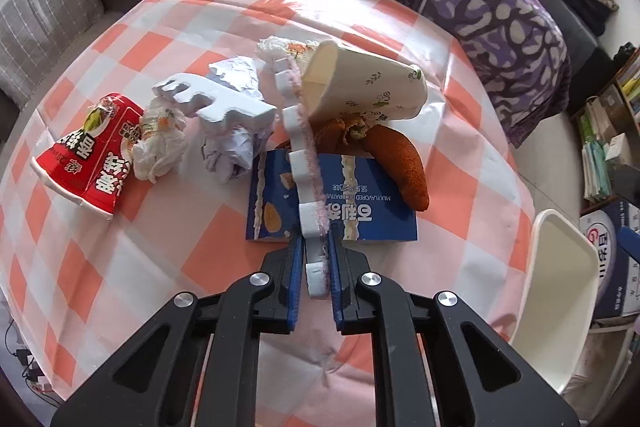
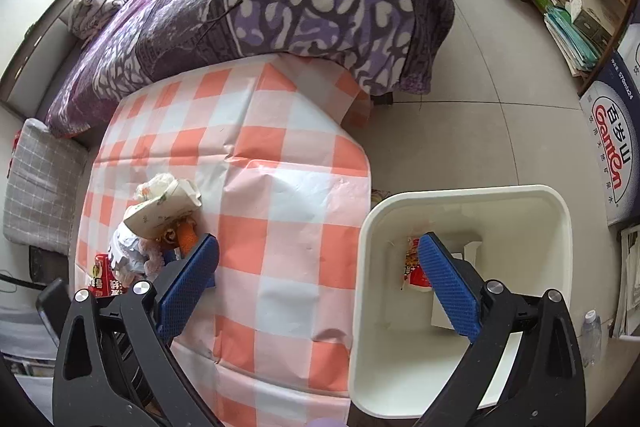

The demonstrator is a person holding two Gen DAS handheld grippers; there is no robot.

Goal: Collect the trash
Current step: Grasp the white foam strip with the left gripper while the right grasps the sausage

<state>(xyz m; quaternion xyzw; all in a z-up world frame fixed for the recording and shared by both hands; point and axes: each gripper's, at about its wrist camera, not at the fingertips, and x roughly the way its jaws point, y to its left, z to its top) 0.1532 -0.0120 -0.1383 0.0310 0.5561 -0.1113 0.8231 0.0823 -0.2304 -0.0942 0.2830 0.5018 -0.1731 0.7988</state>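
the left gripper (image 1: pixel 318 269) clamps one end of a notched white foam strip (image 1: pixel 298 131), which reaches out over a blue snack box (image 1: pixel 360 211) on the orange-checked tablecloth (image 1: pixel 224 251). around it lie a tipped floral paper cup (image 1: pixel 372 87), a red noodle cup (image 1: pixel 90 155), crumpled tissues (image 1: pixel 160 143), a second foam piece (image 1: pixel 216 101) and a brown peel (image 1: pixel 402 165). the right gripper (image 2: pixel 320 279) hangs with its jaws spread wide and empty, between table edge and a white bin (image 2: pixel 520 199) holding a red wrapper (image 2: pixel 416 271).
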